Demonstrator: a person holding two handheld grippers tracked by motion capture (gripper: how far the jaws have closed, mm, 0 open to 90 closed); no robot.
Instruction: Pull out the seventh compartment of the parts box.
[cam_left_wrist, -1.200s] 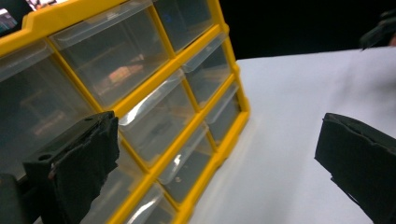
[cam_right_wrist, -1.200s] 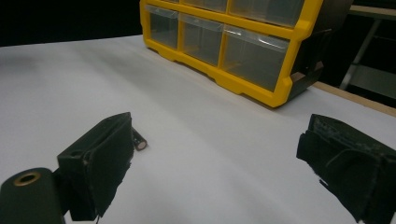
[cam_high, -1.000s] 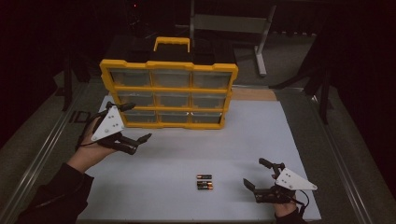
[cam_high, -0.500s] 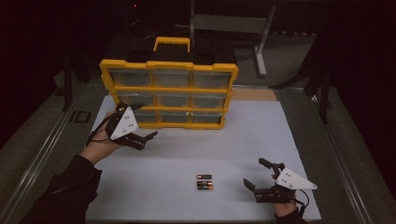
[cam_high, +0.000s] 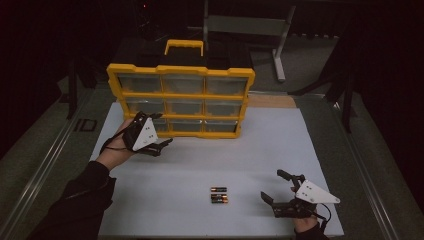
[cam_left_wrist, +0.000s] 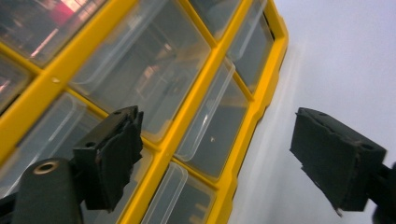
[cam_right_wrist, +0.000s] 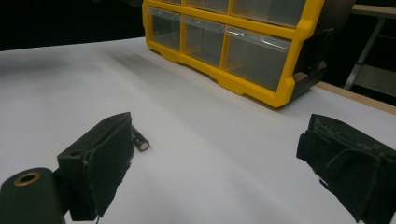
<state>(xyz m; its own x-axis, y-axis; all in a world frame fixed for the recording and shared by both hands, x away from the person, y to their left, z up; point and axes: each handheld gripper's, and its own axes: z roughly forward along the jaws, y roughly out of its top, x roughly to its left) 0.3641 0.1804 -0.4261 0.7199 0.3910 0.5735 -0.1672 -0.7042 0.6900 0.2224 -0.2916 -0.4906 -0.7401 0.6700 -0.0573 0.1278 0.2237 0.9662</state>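
A white table takes up most of the high view, dark floor and metal framing around it. At its far edge stands a yellow drawer organiser, upright, with a yellow carry handle on top and three rows of three clear plastic drawers. In the right gripper view the organiser sits well beyond the jaws on the white surface, its black side wall showing at the right end.

The person's left forearm, in a dark sleeve, reaches in from the bottom left. The left gripper is held just in front of the organiser's bottom-left drawer, close to the table, jaws pointing right along the front of the case. In the left gripper view its gripper has the jaws spread wide and holding nothing; one jaw lies over the clear drawers and the yellow frame, the other over bare table. Contact with the frame cannot be told.

The right gripper rests low near the table's front right corner, its jaws wide apart and empty, as its own view also shows.

Two small batteries lie side by side on the table, between the grippers and just left of the right one. One battery end peeks out beside a jaw in the right gripper view.
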